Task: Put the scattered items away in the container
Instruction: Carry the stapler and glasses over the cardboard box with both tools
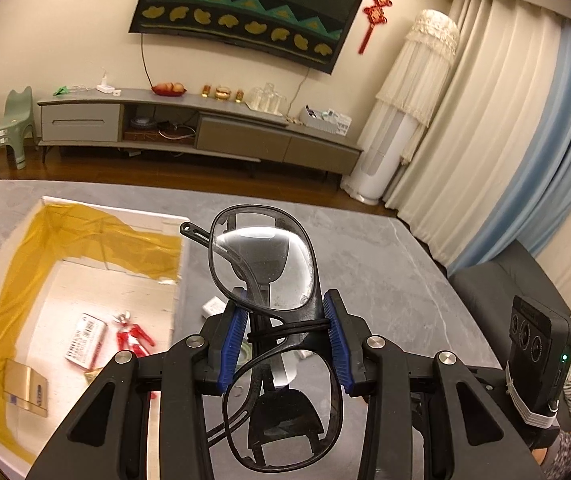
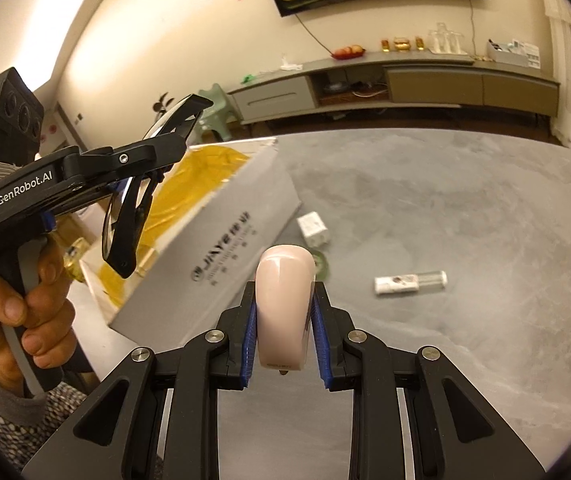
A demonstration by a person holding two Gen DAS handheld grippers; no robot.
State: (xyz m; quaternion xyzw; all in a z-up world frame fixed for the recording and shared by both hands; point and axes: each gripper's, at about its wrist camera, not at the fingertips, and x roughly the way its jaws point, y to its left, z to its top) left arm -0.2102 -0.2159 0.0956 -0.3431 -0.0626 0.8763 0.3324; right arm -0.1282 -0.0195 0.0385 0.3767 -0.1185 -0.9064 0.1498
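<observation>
My left gripper (image 1: 285,340) is shut on black-framed glasses (image 1: 263,264), held in the air just right of the open white box (image 1: 181,264) lined with yellow film. Inside the box lie a red toy figure (image 1: 133,338), a red-and-white packet (image 1: 85,342) and a gold card (image 1: 29,392). My right gripper (image 2: 283,336) is shut on a pale pink rounded device (image 2: 283,308), above the grey table (image 2: 465,208) beside the box (image 2: 221,248). The left gripper (image 2: 125,168) with the glasses (image 2: 125,216) also shows in the right wrist view, over the box.
On the table past my right gripper lie a small white box (image 2: 312,227), a green tape roll (image 2: 320,264) and a clear bottle with a white label (image 2: 409,282). A person's hand (image 2: 17,312) grips the left tool. A dark sofa (image 1: 497,284) stands off the table's right edge.
</observation>
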